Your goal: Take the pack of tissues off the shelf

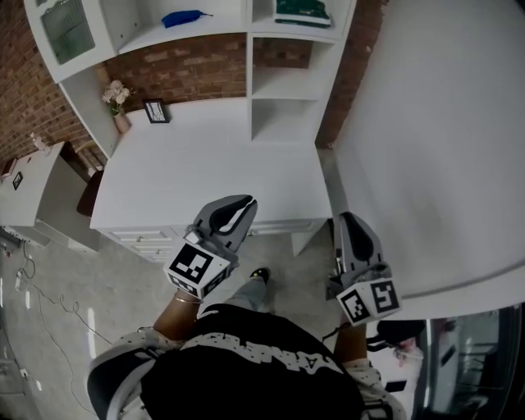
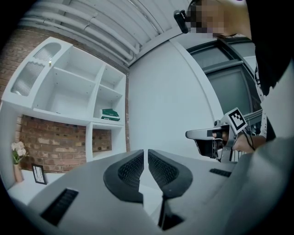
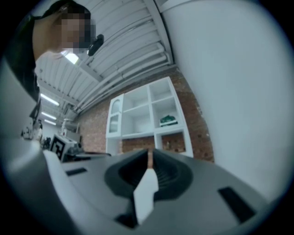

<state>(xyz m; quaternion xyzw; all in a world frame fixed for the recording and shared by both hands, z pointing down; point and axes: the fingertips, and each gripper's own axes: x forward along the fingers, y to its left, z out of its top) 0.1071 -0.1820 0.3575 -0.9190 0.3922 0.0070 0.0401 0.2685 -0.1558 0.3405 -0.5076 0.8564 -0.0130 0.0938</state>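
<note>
The green pack of tissues lies in the upper right compartment of the white shelf unit, far from both grippers. It also shows as a small green shape in the left gripper view and in the right gripper view. My left gripper is held low over the desk's front edge, jaws shut with nothing between them. My right gripper hangs to the right of the desk, also shut and empty. Both point toward the shelf unit.
A white desk stands below the shelves, with a flower vase and a small picture frame at its back left. A blue object lies on the upper left shelf. A large white panel fills the right side.
</note>
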